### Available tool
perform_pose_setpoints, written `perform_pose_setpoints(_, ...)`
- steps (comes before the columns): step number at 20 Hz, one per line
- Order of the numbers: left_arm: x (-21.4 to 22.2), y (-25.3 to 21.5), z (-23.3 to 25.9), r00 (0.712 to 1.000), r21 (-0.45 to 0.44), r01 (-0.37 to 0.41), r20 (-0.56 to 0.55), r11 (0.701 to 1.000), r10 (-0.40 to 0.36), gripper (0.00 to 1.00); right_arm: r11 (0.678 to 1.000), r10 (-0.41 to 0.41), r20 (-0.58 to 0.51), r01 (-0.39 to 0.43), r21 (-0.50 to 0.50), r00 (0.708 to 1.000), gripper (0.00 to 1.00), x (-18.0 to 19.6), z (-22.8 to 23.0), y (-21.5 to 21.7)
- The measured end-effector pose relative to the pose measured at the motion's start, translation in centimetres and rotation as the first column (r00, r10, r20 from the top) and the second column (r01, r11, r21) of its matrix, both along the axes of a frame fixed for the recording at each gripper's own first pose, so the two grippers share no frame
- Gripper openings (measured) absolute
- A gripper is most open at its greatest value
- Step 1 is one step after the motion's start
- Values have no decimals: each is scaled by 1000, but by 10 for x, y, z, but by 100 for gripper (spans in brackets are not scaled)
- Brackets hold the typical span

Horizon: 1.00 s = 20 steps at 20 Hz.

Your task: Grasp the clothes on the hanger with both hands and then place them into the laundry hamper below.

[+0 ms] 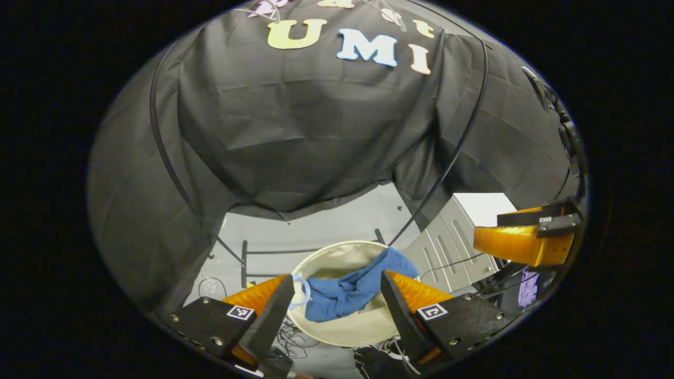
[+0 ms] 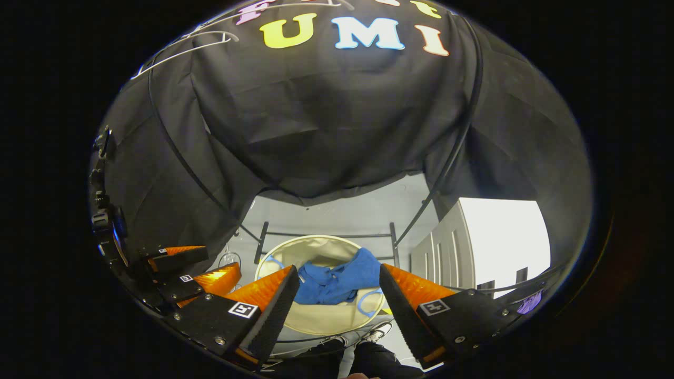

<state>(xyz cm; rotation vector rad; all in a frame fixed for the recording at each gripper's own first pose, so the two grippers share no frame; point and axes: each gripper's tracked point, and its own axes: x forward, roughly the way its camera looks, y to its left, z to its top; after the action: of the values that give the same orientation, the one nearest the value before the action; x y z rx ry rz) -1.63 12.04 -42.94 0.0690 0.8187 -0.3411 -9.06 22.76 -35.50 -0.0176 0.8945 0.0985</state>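
Judged from how things lie, the task looks all but finished; the round, pale laundry hamper [image 1: 345,331] stands on the floor below both grippers, and the clothes [image 1: 350,292] already lie inside it, so little seems left beyond drawing the hands away. The clothes are a single blue garment [image 2: 337,284], crumpled in a loose heap, one fold draped toward the hamper's far rim, a light blue loop beside it; the left gripper [image 1: 337,300] is released, jaws spread and holding nothing; the right gripper [image 2: 339,295] likewise stands spread and empty.
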Motion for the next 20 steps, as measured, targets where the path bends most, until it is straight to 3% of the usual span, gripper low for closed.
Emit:
perform_pose_setpoints(7,18,-34,110,983,-12,0,181,1000,2,94,996,-93,198,91,18,976,95,23,77,-60)
perform_pose_setpoints(11,22,-75,185,955,-33,-16,297,999,25,94,995,-98,307,83,60,947,95,36,126,-89)
perform_pose_setpoints(13,21,-102,217,940,-60,-26,339,998,45,94,995,-91,386,69,71,918,93,41,154,-106)
perform_pose_setpoints(20,14,-159,356,839,-139,-105,520,985,163,94,992,-58,559,-15,126,827,95,64,219,-139)
